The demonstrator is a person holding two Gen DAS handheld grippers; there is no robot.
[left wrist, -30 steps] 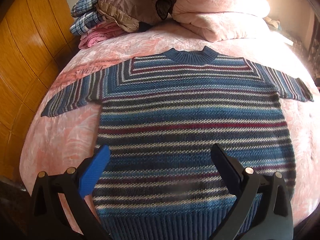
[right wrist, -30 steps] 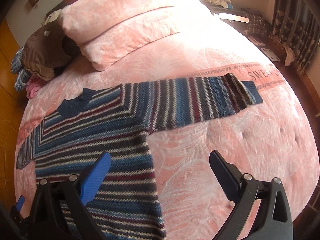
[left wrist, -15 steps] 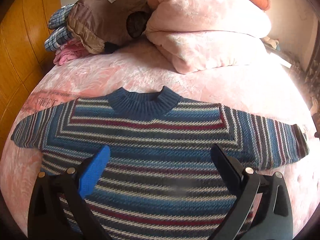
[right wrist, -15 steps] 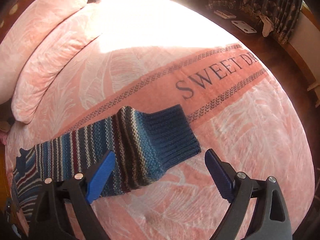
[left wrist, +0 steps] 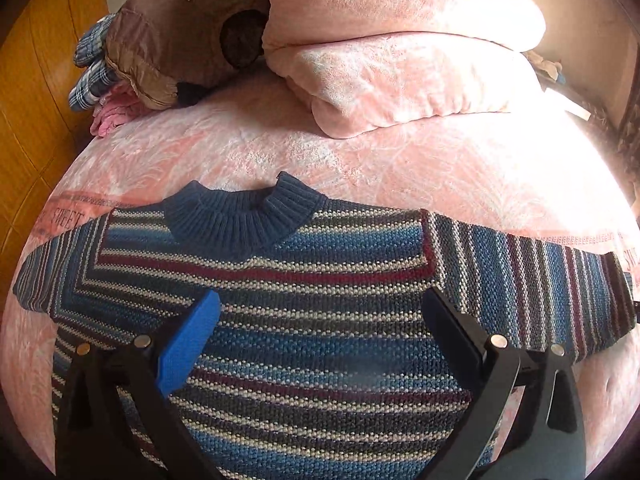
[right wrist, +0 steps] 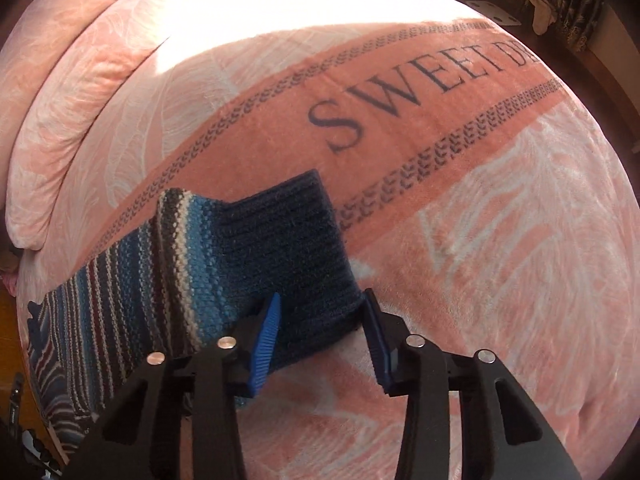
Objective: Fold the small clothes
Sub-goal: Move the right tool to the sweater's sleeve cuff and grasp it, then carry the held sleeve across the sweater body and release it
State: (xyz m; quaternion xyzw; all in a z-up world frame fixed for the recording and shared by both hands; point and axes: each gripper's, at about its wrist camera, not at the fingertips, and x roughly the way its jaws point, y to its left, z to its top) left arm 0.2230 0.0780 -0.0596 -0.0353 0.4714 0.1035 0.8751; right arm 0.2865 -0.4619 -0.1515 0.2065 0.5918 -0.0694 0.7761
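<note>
**Ana:** Knitted wool, by the look of it — in the left wrist view a small striped sweater (left wrist: 304,320) lies flat and face up on a pink bed (left wrist: 240,148), ribbed blue collar pointing toward the pillows (left wrist: 400,60), both sleeves spread out sideways. The left claw (left wrist: 320,316) hovers over the chest with its jaws wide apart, holding nothing.

**Ben:** Anything else on the bed?

**Ana:** A heap of other clothes (left wrist: 168,52) sits beyond the collar, well apart from the sweater.

**Ben:** And the right wrist view?

**Ana:** It shows the end of the right sleeve (right wrist: 168,280), lying across a salmon band printed "SWEET". The right claw (right wrist: 320,320) has its jaws narrowed around the near corner of the dark ribbed cuff (right wrist: 296,256) — whether the pads are actually pinching it yet, I cannot tell.

**Ben:** How would the sweater handle?

**Ana:** I'd judge it soft, light and floppy, with a grippy knit that should not slip. The thick cuff looks like the firmest hold. Lifted from there, the sleeve would likely drape and stretch, so it should be carried low across the chest.
</note>
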